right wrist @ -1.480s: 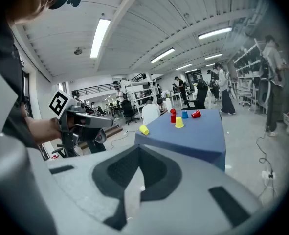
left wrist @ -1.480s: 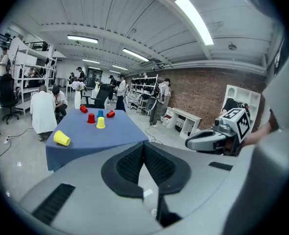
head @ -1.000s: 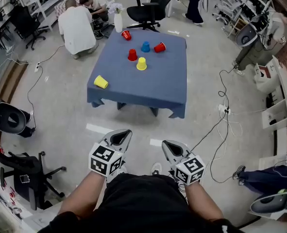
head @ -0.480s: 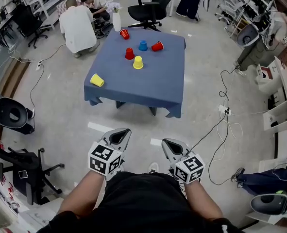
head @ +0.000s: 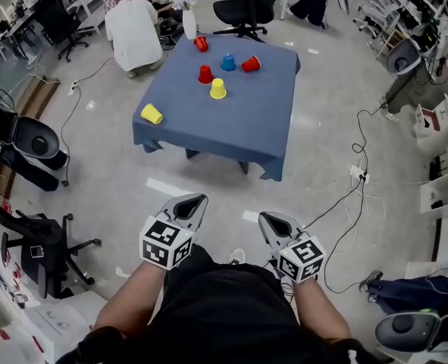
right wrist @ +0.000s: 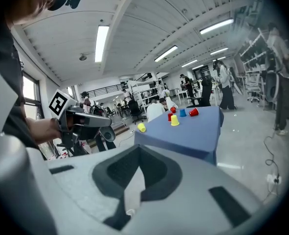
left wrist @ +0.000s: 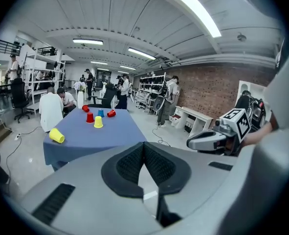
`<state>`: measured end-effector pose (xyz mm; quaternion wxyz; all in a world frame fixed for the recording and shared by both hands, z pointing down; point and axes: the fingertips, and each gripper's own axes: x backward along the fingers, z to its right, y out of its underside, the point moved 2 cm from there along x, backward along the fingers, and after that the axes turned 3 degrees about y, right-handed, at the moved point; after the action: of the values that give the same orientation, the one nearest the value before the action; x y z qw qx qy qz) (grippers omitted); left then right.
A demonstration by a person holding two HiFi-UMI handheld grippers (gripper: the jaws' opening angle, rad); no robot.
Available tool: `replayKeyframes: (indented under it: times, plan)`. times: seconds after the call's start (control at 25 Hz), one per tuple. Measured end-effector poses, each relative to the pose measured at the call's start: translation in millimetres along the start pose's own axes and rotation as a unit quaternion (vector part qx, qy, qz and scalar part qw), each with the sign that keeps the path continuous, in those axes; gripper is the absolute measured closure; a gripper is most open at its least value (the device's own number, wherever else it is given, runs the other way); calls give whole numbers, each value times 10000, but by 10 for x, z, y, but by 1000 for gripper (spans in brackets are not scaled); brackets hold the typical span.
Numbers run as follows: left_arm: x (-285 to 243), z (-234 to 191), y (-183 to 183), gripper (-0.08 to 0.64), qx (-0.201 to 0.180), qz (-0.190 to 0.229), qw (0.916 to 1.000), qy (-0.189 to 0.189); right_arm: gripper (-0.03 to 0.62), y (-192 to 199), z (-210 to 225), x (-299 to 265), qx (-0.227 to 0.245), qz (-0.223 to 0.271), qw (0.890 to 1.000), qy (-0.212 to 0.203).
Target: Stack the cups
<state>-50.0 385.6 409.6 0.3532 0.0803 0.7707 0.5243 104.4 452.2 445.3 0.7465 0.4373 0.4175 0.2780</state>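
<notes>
grey plastic nearest: left gripper (head: 194, 201) and right gripper (head: 267, 218) held side by side in front of the person's waist, above bare floor (head: 95, 165), well short of the table (head: 242, 131). marker cube on each. left gripper view: dark pads (left wrist: 129, 163) pressed together in one seam, nothing between them. right gripper view: same, pads (right wrist: 156, 173) meet, nothing held. each gripper shows at the edge of the other's view.

floor is pale and glossy. white tape mark (head: 163, 187) lies between grippers and table, cable (head: 343, 203) trails on the right, black chair (head: 38, 245) sits low on the left.

table is draped in blue cloth. six cups on it, all apart, none stacked. closest is the side-lying yellow cup (head: 151, 114), alone near the left edge. further back the upturned yellow cup (head: 218, 89) stands mouth down. upturned red cup (head: 205, 74) is just behind it to the left. blue cup (head: 228, 62) stands behind that. side-lying red cup (head: 250, 64) is just right of the blue cup. far red cup (head: 201, 43) is tipped over near the far-left corner.

white vase (head: 189, 23) is at that corner, can't tell if on the cloth or behind it. person in white shirt (head: 135, 32) crouches on the floor beside it. office chair (head: 246, 6) is past the far edge, shelving (head: 405, 6) at the far right.
</notes>
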Motion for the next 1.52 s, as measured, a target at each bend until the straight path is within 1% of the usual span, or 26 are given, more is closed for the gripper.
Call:
replayKeyframes:
  times: [0.24, 0.48, 0.72, 0.84, 0.92, 1.04, 1.12, 1.32, 1.52]
  plan:
    - [-52, -192, 34, 555, 168, -133, 9996, -185, 591, -54, 81, -210, -40, -74, 9998, -166]
    - [-335, -607, -137, 555, 212, -100, 9997, -53, 591, -273, 230, -646, 6, -143, 9999, -88]
    - [-622, -1276, -634, 555, 100, 112, 9997, 208, 591, -683, 395, -1172, 73, -196, 9994, 259]
    - [-754, -1660, -863, 555, 1, 177, 9991, 388, 591, -951, 471, -1479, 112, -131, 9986, 494]
    - [-813, -1890, -952, 555, -77, 156, 9984, 544, 591, -1085, 490, -1665, 51, -61, 9977, 678]
    - [-886, -2139, -1028, 555, -255, 84, 9967, 772, 591, -1221, 490, -1888, -32, 40, 9960, 894]
    - [-948, -2278, -1033, 555, -304, 22, 9959, 851, 591, -1256, 483, -2029, -52, 40, 9952, 978]
    - [-1074, -2484, -964, 555, -61, -149, 9949, 991, 591, -1236, 450, -2249, -138, -134, 9939, 1085]
    - [-1193, -2615, -1045, 555, -94, -173, 9946, 1015, 591, -1318, 598, -2395, -224, -144, 9930, 1150]
